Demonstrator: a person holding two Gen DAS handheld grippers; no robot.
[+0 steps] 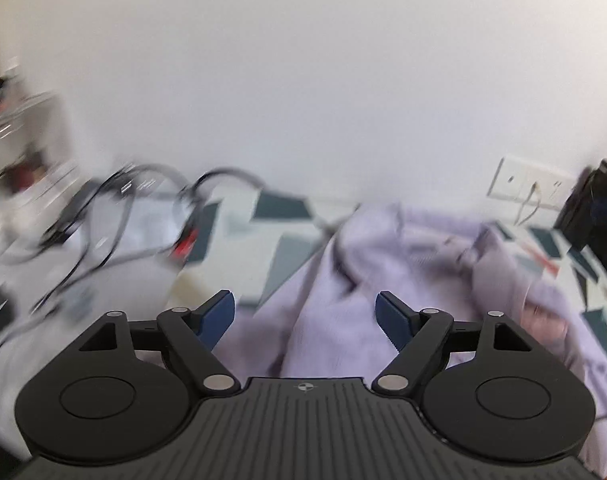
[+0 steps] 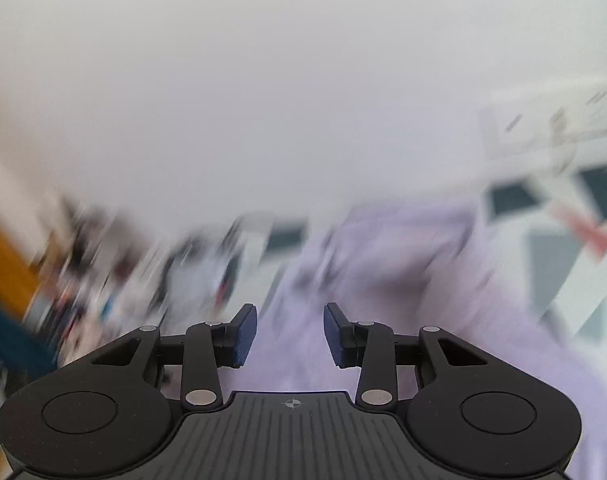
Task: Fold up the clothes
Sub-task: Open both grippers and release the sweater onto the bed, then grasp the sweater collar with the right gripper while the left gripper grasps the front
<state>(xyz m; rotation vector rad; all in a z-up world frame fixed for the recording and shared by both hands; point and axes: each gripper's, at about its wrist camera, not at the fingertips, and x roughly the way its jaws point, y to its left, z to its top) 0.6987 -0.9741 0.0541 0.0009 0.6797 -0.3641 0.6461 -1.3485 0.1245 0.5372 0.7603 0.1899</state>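
Observation:
A pale lilac garment lies rumpled on a bed sheet with dark teal and grey shapes. My left gripper hangs above its near folds with the blue pads wide apart and nothing between them. In the right wrist view the same lilac garment shows as a blurred heap. My right gripper is above it, jaws partly apart, and no cloth is pinched between the pads. Both views are smeared by motion.
A tangle of grey cables with a red part lies at the left of the bed. A white wall socket panel sits at the right, by a person's dark sleeve. A white wall fills the background.

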